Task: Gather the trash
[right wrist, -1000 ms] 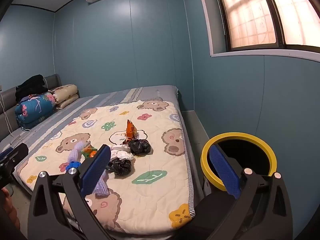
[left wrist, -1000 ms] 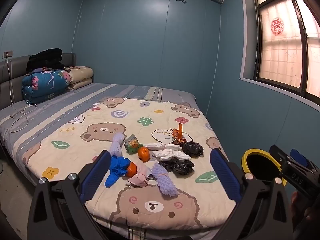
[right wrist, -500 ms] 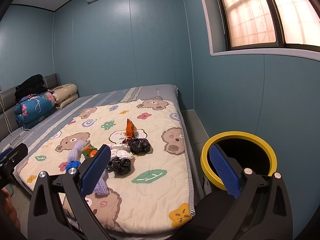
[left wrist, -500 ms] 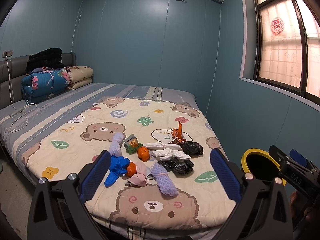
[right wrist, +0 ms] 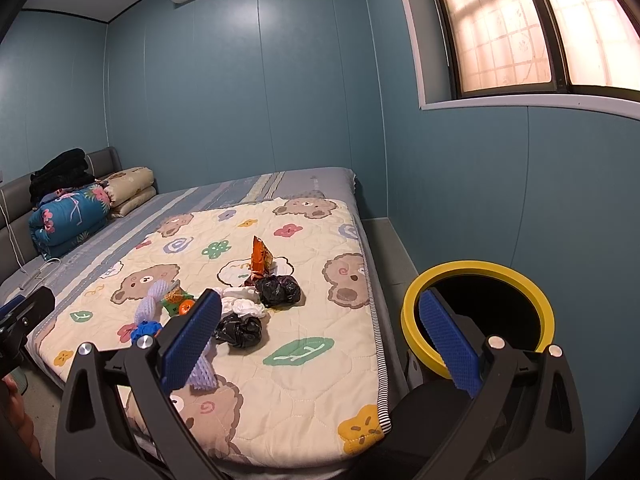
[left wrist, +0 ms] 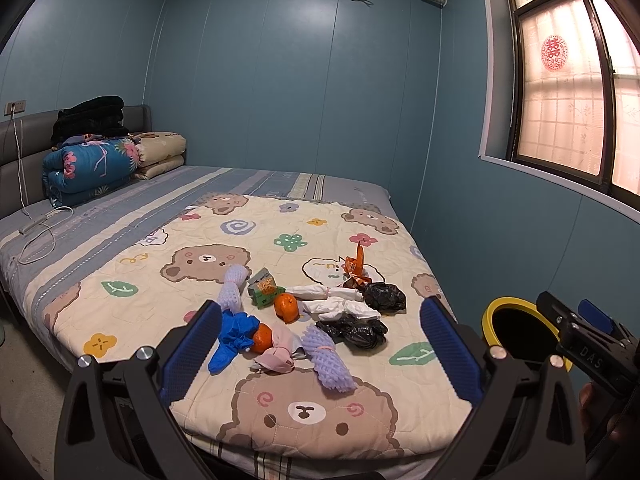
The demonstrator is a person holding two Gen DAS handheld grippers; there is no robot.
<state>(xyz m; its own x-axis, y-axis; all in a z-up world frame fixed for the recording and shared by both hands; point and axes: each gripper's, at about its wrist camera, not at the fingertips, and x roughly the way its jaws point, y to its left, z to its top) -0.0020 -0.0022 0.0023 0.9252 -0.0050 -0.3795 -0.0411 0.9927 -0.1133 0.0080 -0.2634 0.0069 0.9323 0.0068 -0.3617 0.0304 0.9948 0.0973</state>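
A heap of trash lies on the bear-print quilt (left wrist: 312, 408): black bags (left wrist: 354, 330), white wads (left wrist: 340, 308), purple foam nets (left wrist: 328, 358), a blue glove (left wrist: 234, 334), orange peels (left wrist: 286, 307), a green packet (left wrist: 262, 292) and an orange wrapper (left wrist: 356, 264). The heap also shows in the right wrist view (right wrist: 240, 330). A bin with a yellow rim (right wrist: 478, 270) stands right of the bed. My left gripper (left wrist: 320, 348) is open and empty, short of the heap. My right gripper (right wrist: 320, 340) is open and empty between heap and bin.
Folded bedding (left wrist: 88, 168) and dark clothes (left wrist: 90, 120) are stacked by the headboard at far left. A white cable (left wrist: 40, 232) lies on the grey sheet. The blue wall and window (right wrist: 520, 24) close the right side behind the bin.
Both grippers have drifted slightly towards the bed; the trash heap sits a little closer in view. Both stay open.
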